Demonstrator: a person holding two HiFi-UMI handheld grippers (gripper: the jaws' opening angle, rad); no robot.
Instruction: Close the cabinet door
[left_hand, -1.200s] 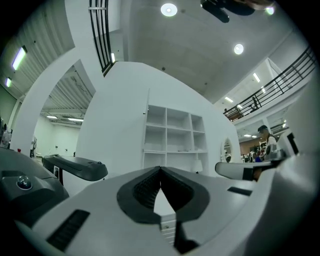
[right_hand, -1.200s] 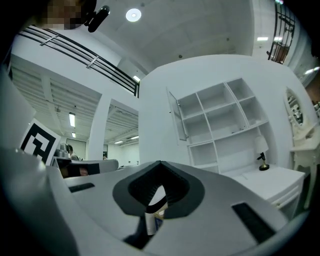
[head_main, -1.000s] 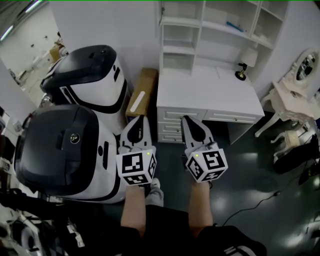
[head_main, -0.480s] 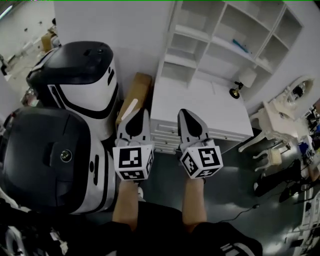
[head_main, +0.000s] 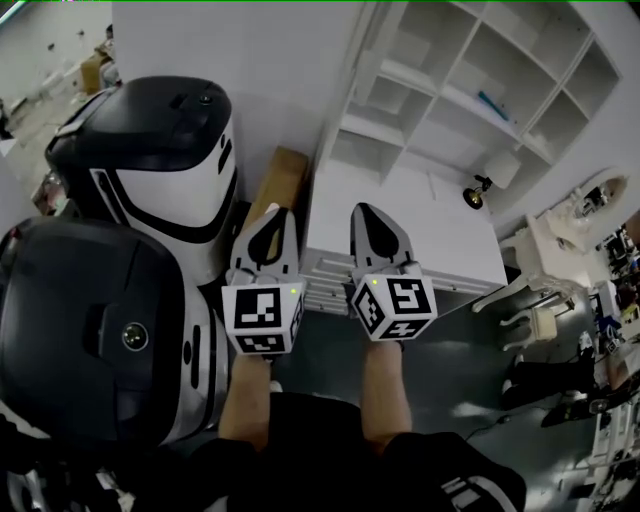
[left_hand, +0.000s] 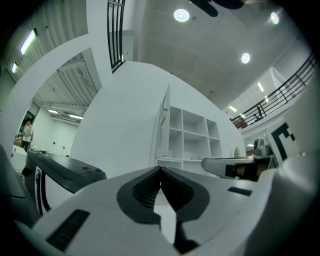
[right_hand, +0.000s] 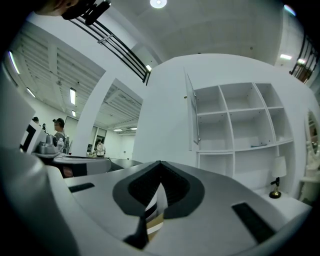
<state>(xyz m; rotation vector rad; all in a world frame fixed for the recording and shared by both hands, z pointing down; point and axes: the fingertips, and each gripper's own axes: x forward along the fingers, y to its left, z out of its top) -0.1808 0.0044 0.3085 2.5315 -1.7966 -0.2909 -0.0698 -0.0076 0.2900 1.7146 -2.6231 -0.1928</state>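
A white desk (head_main: 430, 225) carries a hutch of open shelves (head_main: 470, 70). The cabinet door (head_main: 350, 80) on the hutch's left side stands open, swung out and seen edge-on. It is the narrow white panel (right_hand: 190, 112) in the right gripper view and also shows as the door (left_hand: 163, 122) in the left gripper view. My left gripper (head_main: 277, 214) and right gripper (head_main: 362, 210) are held side by side in front of the desk's near edge, well short of the door. Both are shut with nothing between the jaws.
Two large black-and-white machines (head_main: 165, 150) (head_main: 90, 330) stand close on the left. A cardboard box (head_main: 278, 185) leans between them and the desk. A small lamp (head_main: 478, 190) sits on the desk. White furniture (head_main: 555, 245) and cables crowd the right.
Both grippers have moved forward together toward the desk. The hutch and its open door now appear nearer and larger.
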